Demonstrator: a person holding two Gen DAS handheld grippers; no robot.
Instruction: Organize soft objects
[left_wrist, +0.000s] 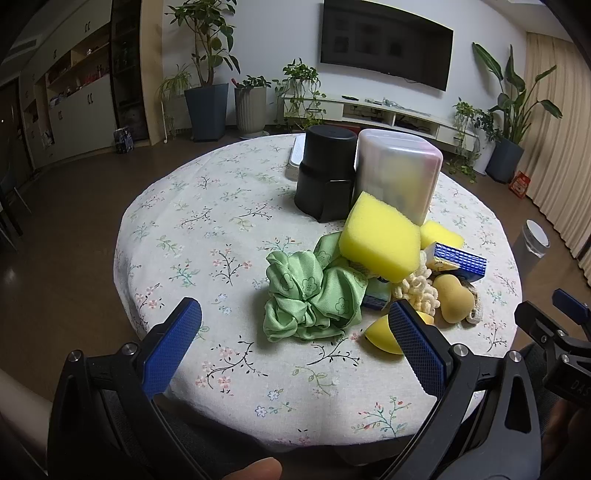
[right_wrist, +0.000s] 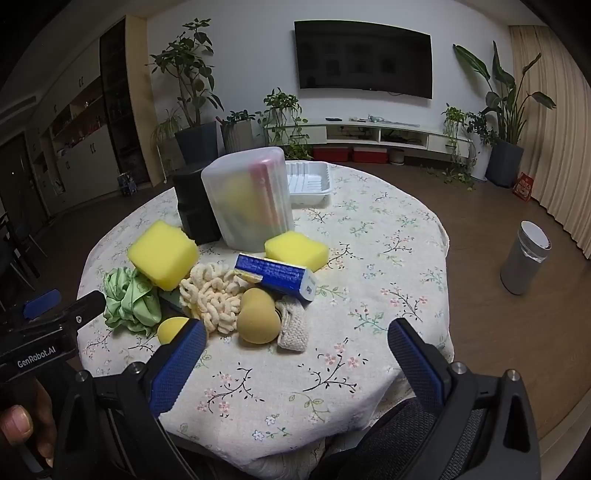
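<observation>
A pile of soft things lies on the round floral table (left_wrist: 207, 229): a green cloth (left_wrist: 314, 295) (right_wrist: 129, 301), a big yellow sponge (left_wrist: 380, 240) (right_wrist: 162, 254), a smaller yellow sponge (right_wrist: 297, 249), a cream knitted piece (right_wrist: 212, 295), a tan egg-shaped sponge (right_wrist: 256, 315) (left_wrist: 452, 297), a blue-and-white pack (right_wrist: 277, 275) and a yellow half-round sponge (left_wrist: 382, 334). My left gripper (left_wrist: 295, 321) is open and empty, just short of the green cloth. My right gripper (right_wrist: 297, 334) is open and empty, near the table's front edge, right of the pile.
A black canister (left_wrist: 325, 173) and a frosted plastic bin (right_wrist: 247, 199) with things inside stand behind the pile. A white tray (right_wrist: 310, 182) lies at the back. A grey bin (right_wrist: 524, 256) stands on the floor at the right.
</observation>
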